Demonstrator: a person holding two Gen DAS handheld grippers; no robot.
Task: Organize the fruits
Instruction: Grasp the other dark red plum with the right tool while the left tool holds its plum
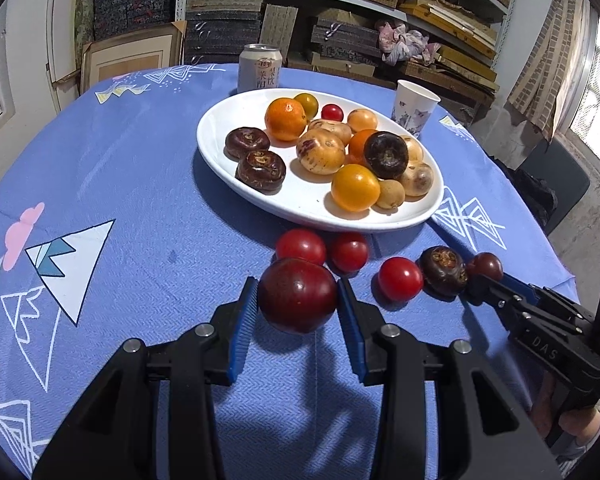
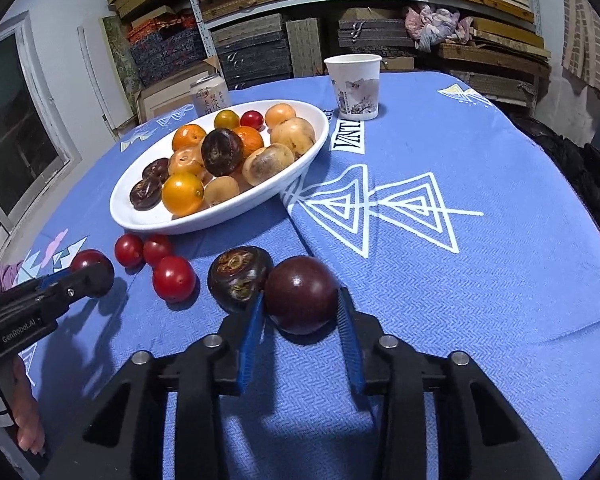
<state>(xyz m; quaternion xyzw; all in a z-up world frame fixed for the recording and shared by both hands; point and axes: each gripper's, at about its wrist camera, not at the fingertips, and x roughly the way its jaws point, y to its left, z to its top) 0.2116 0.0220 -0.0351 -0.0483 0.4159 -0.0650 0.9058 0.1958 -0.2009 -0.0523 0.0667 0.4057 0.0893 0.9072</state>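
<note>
A white oval plate [image 1: 228,120] [image 2: 300,168] holds several oranges, yellow-brown fruits and dark water chestnuts. On the blue cloth in front of it lie three red tomatoes [image 1: 400,278] [image 2: 173,278] and a dark water chestnut [image 1: 443,270] [image 2: 238,276]. My left gripper [image 1: 298,300] is shut on a dark red plum [image 1: 297,294] [image 2: 90,264] resting on the cloth. My right gripper [image 2: 302,304] has its pads against a second dark plum [image 2: 301,292] [image 1: 486,266], next to the water chestnut.
A drink can [image 1: 259,67] [image 2: 210,94] stands behind the plate. A paper cup [image 1: 415,106] [image 2: 354,86] stands to the plate's right. Shelves of boxes fill the background. The table edge curves away on the right.
</note>
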